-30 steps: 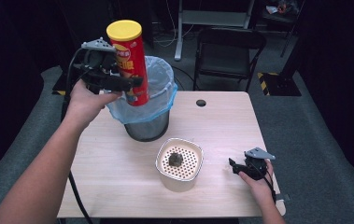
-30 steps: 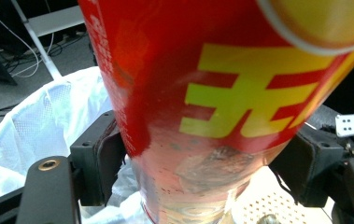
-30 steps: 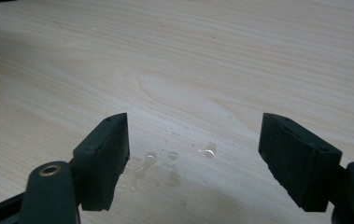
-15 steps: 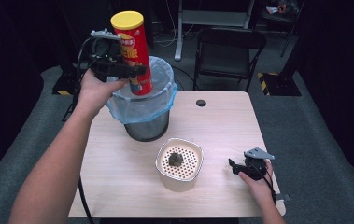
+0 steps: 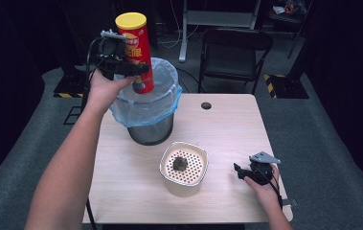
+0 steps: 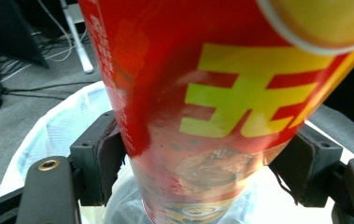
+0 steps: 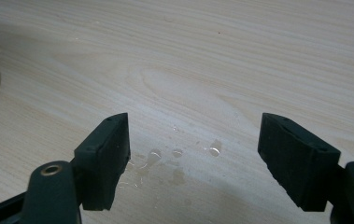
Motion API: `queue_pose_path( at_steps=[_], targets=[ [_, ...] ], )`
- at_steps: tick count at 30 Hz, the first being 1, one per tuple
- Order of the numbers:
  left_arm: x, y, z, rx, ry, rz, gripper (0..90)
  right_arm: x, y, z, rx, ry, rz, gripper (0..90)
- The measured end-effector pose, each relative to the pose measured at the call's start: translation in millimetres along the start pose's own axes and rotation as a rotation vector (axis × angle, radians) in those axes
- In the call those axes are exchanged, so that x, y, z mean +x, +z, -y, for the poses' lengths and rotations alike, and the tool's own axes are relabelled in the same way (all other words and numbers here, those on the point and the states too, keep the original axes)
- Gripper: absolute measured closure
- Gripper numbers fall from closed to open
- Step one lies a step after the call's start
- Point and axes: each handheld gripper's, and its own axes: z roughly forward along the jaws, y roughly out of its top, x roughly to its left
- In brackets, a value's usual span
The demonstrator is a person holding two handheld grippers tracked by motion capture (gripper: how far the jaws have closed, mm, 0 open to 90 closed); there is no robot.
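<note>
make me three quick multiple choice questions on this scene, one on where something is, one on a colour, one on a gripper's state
1. Where is the red can?
A. above the lined bin
B. lying on the table
C. on the chair

2. What colour is the can's lid?
A. blue
B. yellow
C. white

3. How are the right gripper's jaws?
A. shut on a can
B. shut on a cup
C. open, nothing between them

Answers:
1. A: the left gripper holds the can over the bin.
2. B: the high view shows a yellow lid.
3. C: bare, wet table shows between the jaws.
</note>
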Motion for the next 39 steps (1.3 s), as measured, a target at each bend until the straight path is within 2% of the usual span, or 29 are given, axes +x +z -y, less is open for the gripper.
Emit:
queue_pose_path(
  at_steps=[3, 9, 12, 20, 23, 27, 28, 29, 30, 32, 33, 34, 35, 38, 39],
  targets=[
    [3.5, 8.3, 2.3, 0.001, -0.011, -0.021, 24.2, 0.4, 0.3, 0.0, 0.000, 0.000, -0.001, 24.7],
    [12.1, 23.9, 10.8, 0.013, -0.038, -0.028, 24.2, 0.6, 1.0, 0.3, 0.005, -0.005, -0.002, 24.9],
    [16.5, 32.8, 17.5, 0.028, -0.050, -0.045, 24.2, 1.2, 2.0, 0.7, 0.008, -0.011, -0.006, 24.9],
    [27.3, 49.0, 33.5, 0.066, -0.096, -0.055, 24.1, 1.9, 2.4, 0.6, 0.013, -0.014, -0.009, 24.9],
    [29.3, 54.6, 37.2, 0.099, -0.089, -0.060, 24.1, 2.5, 2.5, 0.5, 0.008, -0.009, -0.008, 24.9],
    [28.8, 61.3, 41.3, 0.133, -0.106, -0.027, 23.6, 1.3, 2.4, 0.7, 0.007, -0.018, -0.008, 24.9],
    [28.6, 62.0, 42.3, 0.143, -0.097, -0.026, 23.3, 1.8, 2.9, 0.6, 0.005, -0.011, -0.005, 24.9],
    [27.8, 62.5, 43.3, 0.147, -0.110, -0.020, 22.5, 1.8, 3.0, 0.6, 0.007, -0.012, -0.005, 24.9],
    [28.8, 62.1, 43.5, 0.145, -0.105, -0.019, 20.5, 1.2, 2.7, 0.8, 0.011, -0.023, -0.010, 24.9],
    [28.9, 59.3, 43.4, 0.131, -0.125, -0.018, 16.8, 2.2, 2.7, 0.8, 0.008, -0.016, -0.011, 24.9],
    [29.9, 58.2, 43.4, 0.152, -0.124, -0.029, 16.0, 2.3, 2.4, 0.7, 0.008, -0.014, -0.012, 24.9],
    [29.7, 56.3, 44.1, 0.142, -0.116, -0.035, 14.7, 2.7, 2.5, 0.5, 0.006, -0.009, -0.005, 24.9],
    [30.7, 52.8, 44.5, 0.139, -0.096, -0.033, 15.2, 2.6, 2.5, 0.6, 0.002, -0.008, -0.002, 24.9],
    [31.4, 45.5, 46.6, 0.117, -0.121, -0.031, 16.3, 1.6, 2.3, 0.6, 0.006, -0.019, -0.005, 24.9],
    [31.7, 42.6, 47.0, 0.118, -0.111, -0.032, 16.8, 2.0, 2.7, 0.5, 0.005, -0.013, -0.004, 24.9]
  ],
)
